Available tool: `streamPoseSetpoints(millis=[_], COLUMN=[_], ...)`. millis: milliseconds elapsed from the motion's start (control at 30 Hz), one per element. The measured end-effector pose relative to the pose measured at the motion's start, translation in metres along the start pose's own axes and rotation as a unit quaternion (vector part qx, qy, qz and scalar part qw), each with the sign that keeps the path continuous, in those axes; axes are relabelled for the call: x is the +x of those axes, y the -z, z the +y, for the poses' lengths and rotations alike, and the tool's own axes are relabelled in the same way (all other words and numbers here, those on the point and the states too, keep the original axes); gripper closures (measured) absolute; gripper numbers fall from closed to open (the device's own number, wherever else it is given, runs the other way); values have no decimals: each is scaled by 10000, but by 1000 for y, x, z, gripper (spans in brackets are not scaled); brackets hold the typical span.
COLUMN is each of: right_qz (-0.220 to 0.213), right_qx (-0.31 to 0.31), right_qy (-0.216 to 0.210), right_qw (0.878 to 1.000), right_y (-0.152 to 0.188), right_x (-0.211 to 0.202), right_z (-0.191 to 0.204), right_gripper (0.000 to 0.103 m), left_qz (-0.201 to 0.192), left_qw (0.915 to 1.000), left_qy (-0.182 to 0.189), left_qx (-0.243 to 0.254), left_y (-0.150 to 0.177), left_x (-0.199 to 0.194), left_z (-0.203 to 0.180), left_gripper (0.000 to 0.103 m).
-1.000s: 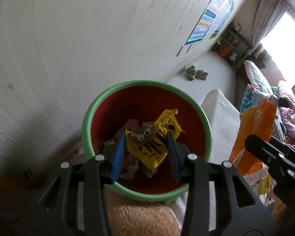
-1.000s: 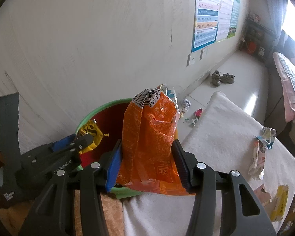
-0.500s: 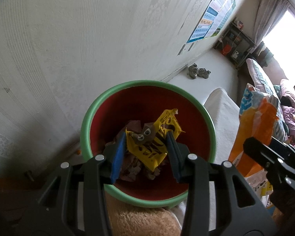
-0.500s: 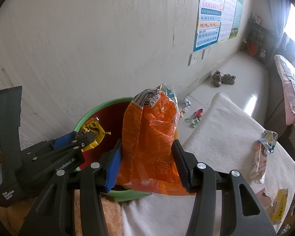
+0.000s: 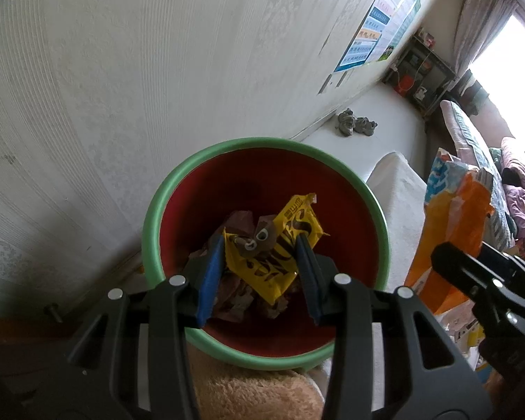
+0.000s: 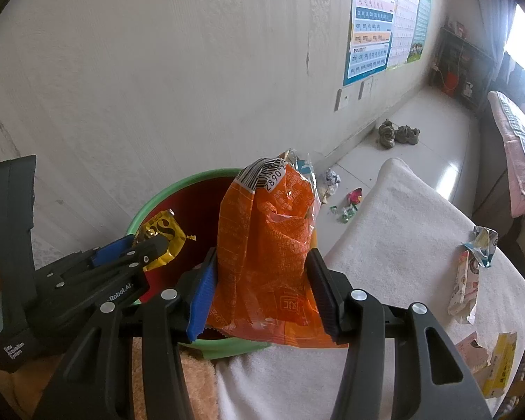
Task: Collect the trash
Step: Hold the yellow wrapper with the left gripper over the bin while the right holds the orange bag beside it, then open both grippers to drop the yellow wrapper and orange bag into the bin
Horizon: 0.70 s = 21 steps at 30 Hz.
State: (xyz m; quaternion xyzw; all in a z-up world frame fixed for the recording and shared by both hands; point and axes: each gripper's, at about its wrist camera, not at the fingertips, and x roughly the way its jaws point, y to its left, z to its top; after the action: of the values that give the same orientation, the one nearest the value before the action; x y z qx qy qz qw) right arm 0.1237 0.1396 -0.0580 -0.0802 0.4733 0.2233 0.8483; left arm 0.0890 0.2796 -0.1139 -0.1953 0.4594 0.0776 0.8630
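Left gripper [image 5: 262,266]: both fingers are clamped on a yellow wrapper [image 5: 276,245]. In the left wrist view the wrapper sits at frame center, held above the mouth of the bin [image 5: 150,231], a red bucket with a green rim standing against the white wall [image 5: 157,70]. Brown crumpled wrappers [image 5: 234,297] lie at the bottom of the bin, below the yellow wrapper.

Right gripper [image 6: 262,290]: both fingers are clamped on an orange bag [image 6: 266,245]. In the right wrist view the bag stands upright at frame center, its barcode end at the top. It is positioned in front of the right part of the bin rim, just beside the bin opening. The left gripper appears at lower left of this view, with the yellow wrapper over the bin.

Remaining trash, right wrist view:
- A white and pink packet [image 6: 467,280] and a blue-trimmed wrapper [image 6: 484,241] lie on the white towel [image 6: 402,238] at right.
- A yellow box [image 6: 500,360] sits at the lower right edge.
- Small wrappers [image 6: 346,203] lie on the floor beyond the towel, right of the bag.

Background: a pair of shoes [image 6: 397,134] lies by the wall base at upper right; posters [image 6: 371,24] hang on the wall above.
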Motion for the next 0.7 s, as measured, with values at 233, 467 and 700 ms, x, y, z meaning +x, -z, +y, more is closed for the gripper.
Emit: streamPoseSetpoints(millis=[233, 467, 700], right_qz=[12, 30, 39], right_qx=[14, 71, 94], right_qy=[2, -55, -44], right_qw=[10000, 10000, 9999], right_y=[0, 0, 0], right_x=[1, 5, 7], right_z=[-1, -2, -4], right_gripper=[53, 50, 49], left_qz=[8, 2, -43], left_qw=[10000, 9999, 9995], left_qy=[-26, -73, -121], left_qx=[-17, -152, -288], left_y=[0, 2, 3], left_x=[2, 4, 2], left_z=[1, 6, 10], left_gripper=[64, 50, 36])
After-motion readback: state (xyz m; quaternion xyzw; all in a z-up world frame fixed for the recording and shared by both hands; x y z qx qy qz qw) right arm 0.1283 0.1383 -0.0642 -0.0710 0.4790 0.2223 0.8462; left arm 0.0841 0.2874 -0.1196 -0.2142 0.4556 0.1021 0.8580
